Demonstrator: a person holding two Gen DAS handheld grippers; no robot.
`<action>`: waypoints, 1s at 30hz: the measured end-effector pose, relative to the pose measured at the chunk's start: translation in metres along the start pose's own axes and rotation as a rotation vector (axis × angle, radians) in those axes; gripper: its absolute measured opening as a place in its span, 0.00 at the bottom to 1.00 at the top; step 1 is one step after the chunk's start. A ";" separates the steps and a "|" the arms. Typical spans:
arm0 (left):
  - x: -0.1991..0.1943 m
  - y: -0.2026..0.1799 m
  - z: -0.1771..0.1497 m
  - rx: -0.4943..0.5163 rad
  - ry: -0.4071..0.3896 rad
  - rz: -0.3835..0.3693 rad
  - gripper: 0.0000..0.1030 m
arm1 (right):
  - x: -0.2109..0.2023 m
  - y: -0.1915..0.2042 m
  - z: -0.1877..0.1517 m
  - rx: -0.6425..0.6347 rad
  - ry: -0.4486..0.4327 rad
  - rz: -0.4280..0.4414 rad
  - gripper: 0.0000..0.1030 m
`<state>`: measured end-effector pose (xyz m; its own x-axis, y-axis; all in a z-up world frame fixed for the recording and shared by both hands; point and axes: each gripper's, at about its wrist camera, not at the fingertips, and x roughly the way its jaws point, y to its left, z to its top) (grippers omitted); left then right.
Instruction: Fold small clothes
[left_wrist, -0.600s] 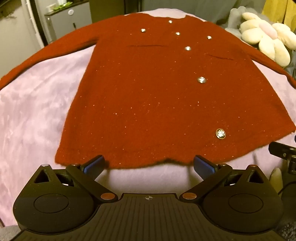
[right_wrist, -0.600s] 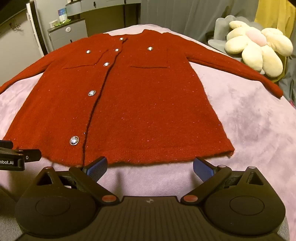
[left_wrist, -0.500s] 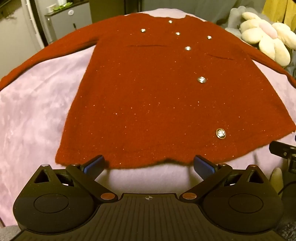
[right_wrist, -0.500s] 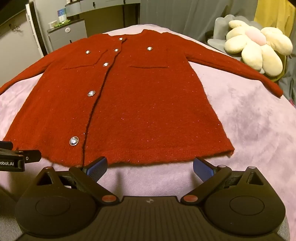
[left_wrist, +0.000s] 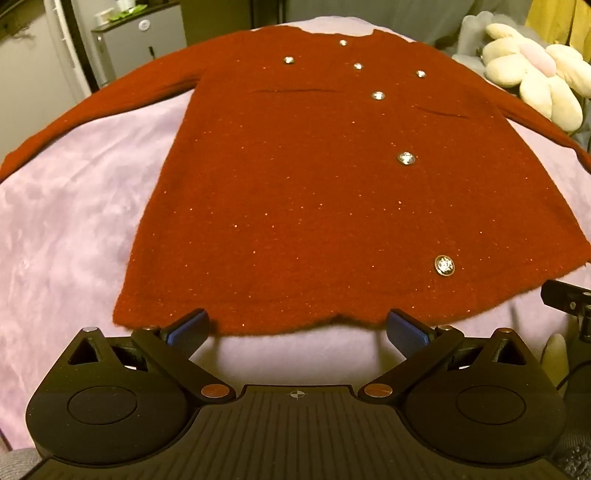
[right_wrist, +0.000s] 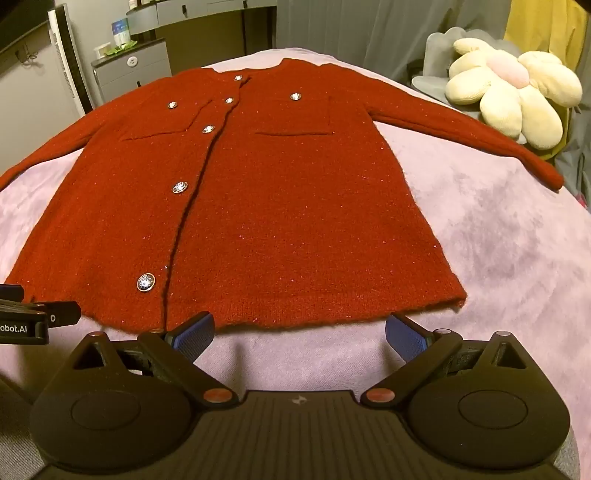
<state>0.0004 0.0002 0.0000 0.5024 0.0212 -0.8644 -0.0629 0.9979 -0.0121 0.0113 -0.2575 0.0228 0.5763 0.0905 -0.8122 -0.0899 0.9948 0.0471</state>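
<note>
A small dark red knit cardigan (left_wrist: 314, 192) (right_wrist: 266, 206) with shiny silver buttons lies flat and face up on a lilac blanket (left_wrist: 66, 229) (right_wrist: 517, 236), both sleeves spread out sideways. My left gripper (left_wrist: 297, 328) is open, its blue pads just short of the hem at the cardigan's left half. My right gripper (right_wrist: 299, 330) is open too, hovering at the hem of the right half. Nothing sits between either pair of fingers. The right gripper's body shows at the right edge of the left wrist view, and the left one at the left edge of the right wrist view.
A cream flower-shaped plush (right_wrist: 513, 99) (left_wrist: 535, 77) rests on a grey cushion beyond the right sleeve. A grey cabinet (right_wrist: 129, 70) (left_wrist: 140, 40) stands behind the bed at the back left. Bare blanket stretches on both sides of the cardigan.
</note>
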 end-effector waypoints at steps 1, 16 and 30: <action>0.000 0.001 0.000 -0.001 0.000 0.000 1.00 | 0.000 0.000 0.000 -0.001 0.000 0.000 0.96; 0.000 0.002 0.001 -0.002 -0.004 0.004 1.00 | 0.000 -0.001 0.000 0.005 0.001 0.000 0.96; -0.002 -0.001 -0.001 -0.001 -0.013 0.007 1.00 | 0.000 0.000 0.000 0.006 0.001 0.000 0.96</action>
<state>-0.0014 -0.0007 0.0015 0.5134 0.0287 -0.8577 -0.0669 0.9977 -0.0066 0.0113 -0.2580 0.0229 0.5753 0.0908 -0.8129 -0.0848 0.9951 0.0511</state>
